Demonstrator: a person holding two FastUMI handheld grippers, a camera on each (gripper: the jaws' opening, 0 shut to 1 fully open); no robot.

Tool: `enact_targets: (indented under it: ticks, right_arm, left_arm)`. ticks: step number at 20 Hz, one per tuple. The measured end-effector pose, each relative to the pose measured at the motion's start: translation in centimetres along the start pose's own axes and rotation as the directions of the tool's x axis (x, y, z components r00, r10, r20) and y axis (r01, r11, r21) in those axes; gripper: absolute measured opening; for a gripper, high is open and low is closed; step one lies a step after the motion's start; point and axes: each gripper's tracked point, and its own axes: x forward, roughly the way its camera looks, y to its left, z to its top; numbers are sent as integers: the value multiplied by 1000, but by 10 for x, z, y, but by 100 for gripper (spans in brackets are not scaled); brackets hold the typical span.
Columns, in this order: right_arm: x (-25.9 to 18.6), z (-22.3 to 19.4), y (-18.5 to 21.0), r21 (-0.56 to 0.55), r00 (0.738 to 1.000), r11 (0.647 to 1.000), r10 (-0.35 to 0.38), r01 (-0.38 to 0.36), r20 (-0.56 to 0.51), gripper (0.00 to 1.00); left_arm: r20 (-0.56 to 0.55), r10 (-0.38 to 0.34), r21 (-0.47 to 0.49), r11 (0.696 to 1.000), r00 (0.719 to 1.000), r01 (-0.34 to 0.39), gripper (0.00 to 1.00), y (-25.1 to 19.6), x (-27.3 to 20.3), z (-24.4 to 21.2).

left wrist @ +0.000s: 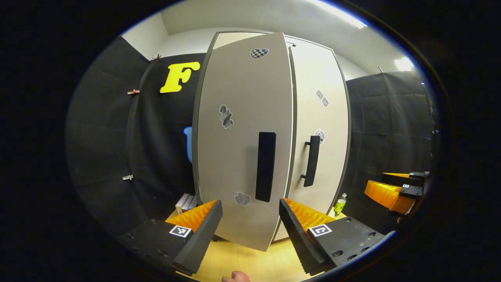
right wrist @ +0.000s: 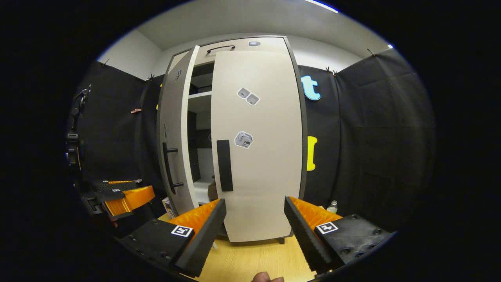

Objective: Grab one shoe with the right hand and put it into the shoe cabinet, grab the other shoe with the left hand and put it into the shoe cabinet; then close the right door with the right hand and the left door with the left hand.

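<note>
The tall beige shoe cabinet (right wrist: 258, 43) stands ahead on the wooden floor. Its right door (right wrist: 266, 164), with a black handle (right wrist: 224, 165), lies flat against the frame. The left door (left wrist: 242, 129) stands ajar, its black handle (left wrist: 266, 166) straight ahead of my left gripper (left wrist: 250, 219), which is open, holds nothing and stays short of the door. In the right gripper view the gap shows white shelves and a small brown shape (right wrist: 213, 191) low inside. My right gripper (right wrist: 254, 213) is open and holds nothing, in front of the right door. The left gripper (right wrist: 121, 197) shows at the left.
A small green bottle (left wrist: 339, 204) stands on the floor at the cabinet's right foot. A few boxes or books (left wrist: 186, 201) lean at its left foot. Black cloth walls close in on both sides. The other gripper (left wrist: 395, 192) hangs at the far right. A fingertip (right wrist: 266, 278) shows at the bottom edge.
</note>
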Motion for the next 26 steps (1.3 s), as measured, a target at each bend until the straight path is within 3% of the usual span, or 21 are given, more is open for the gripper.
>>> enact_targets:
  ticks: [6, 26]
  right_arm:
    - [2, 6, 6, -27, 1000, 1000, -14, 15, 26, 98]
    - [-25, 6, 17, -11, 998, 998, 60, -60, 10, 98]
  left_arm:
    - [-16, 1, -22, 1000, 1000, -2, 93, -4, -20, -7]
    - [-34, 11, 13, 1000, 999, -11, 93, -28, -37, -17]
